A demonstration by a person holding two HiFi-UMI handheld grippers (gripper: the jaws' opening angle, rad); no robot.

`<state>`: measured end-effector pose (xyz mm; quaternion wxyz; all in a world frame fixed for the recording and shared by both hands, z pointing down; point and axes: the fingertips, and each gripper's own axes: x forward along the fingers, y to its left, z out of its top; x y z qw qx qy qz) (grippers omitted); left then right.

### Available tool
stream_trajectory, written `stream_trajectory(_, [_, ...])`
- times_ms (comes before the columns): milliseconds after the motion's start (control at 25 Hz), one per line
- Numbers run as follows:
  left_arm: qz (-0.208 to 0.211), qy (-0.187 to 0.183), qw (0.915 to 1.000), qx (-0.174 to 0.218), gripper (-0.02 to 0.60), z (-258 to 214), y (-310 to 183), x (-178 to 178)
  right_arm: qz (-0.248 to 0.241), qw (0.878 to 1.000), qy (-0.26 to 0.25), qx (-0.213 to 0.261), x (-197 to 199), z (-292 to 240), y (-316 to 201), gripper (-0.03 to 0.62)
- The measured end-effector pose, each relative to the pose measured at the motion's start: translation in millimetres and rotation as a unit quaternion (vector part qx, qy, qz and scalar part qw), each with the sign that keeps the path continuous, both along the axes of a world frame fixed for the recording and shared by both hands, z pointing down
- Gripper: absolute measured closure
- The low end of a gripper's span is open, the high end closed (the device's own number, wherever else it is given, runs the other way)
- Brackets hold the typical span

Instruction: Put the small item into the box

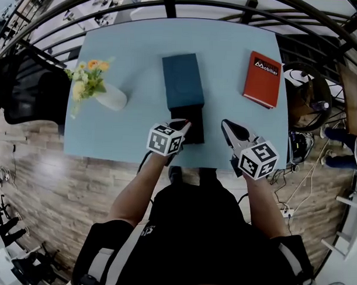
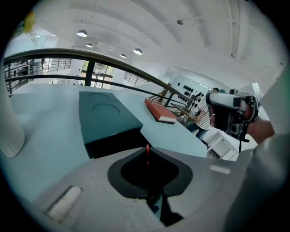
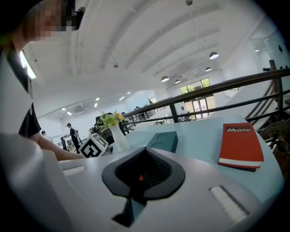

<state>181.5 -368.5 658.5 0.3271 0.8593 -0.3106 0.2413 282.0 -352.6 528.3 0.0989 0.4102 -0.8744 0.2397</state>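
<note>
Head view: left gripper (image 1: 184, 125) pinches a thin red item (image 2: 147, 156) at the black box (image 1: 196, 125); right gripper (image 1: 225, 123) has its jaws together.

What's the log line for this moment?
left gripper shut on red item, at box | right gripper shut, beside box

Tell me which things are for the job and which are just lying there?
For the job:
teal box, lid slid partly back
thin red item, probably the small item, pinched in the left gripper

Just lying about:
vase of flowers
red book
</note>
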Motion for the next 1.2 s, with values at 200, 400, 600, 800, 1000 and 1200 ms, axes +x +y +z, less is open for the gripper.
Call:
stream_trajectory(200, [0.055, -0.041, 0.9965, -0.049, 0.561, 31, 10, 5, 0.000, 1.000, 0.000, -0.003, 0, 2, 4, 0.592])
stream_trajectory(400, [0.089, -0.069, 0.9915, -0.066, 0.560, 45, 20, 9, -0.003, 1.000, -0.003, -0.006, 0, 2, 8, 0.592])
stream_trajectory(600, [0.131, -0.113, 0.9834, -0.055, 0.559, 50, 23, 17, -0.012, 1.000, -0.008, -0.013, -1, 6, 8, 0.592])
stream_trajectory(800, [0.148, -0.131, 0.9785, -0.059, 0.556, 54, 16, 20, -0.023, 0.999, -0.011, -0.018, -5, 9, 4, 0.592])
stream_trajectory(1000, [0.140, -0.141, 0.9790, -0.042, 0.508, 50, 4, 18, -0.036, 0.999, -0.013, -0.020, -8, 10, -3, 0.592])
stream_trajectory(1200, [0.142, -0.150, 0.9784, 0.007, 0.449, 32, -9, 12, -0.041, 0.999, -0.013, -0.018, -13, 7, -7, 0.592])
